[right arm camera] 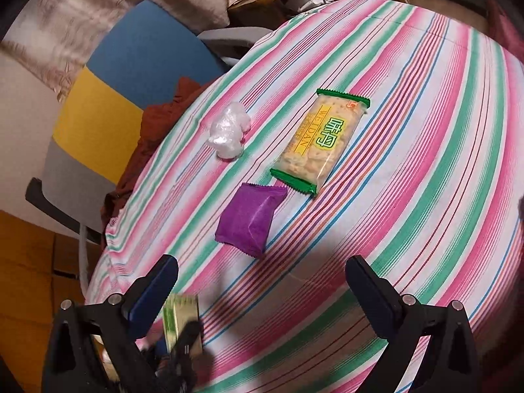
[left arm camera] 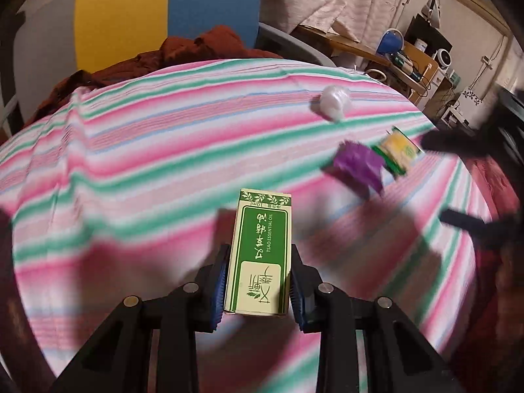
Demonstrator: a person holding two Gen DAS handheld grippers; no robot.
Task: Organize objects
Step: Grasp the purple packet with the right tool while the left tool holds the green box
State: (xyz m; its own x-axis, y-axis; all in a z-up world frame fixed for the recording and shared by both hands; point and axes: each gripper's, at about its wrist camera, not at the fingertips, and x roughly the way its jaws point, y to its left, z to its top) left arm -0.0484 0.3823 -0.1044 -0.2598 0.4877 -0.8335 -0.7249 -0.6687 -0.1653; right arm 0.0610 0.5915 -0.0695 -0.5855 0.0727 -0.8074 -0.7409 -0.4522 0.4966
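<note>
Box lettering (left arm camera: 258, 255) legible in left claw (left arm camera: 258, 278) view, cracker packet (right arm camera: 319, 140) in right

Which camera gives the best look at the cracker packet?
The right wrist view: the cracker packet lies whole, sharp and readable on the striped cloth. In the left wrist view it is small, blurred and partly behind the purple packet.

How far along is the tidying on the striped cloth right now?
Nothing looks grouped yet. In hand: the left tool grips the green essential oil box. The right tool is open and empty. Left to sort: the purple packet, cracker pack and crumpled white plastic, all loose on the cloth.
</note>
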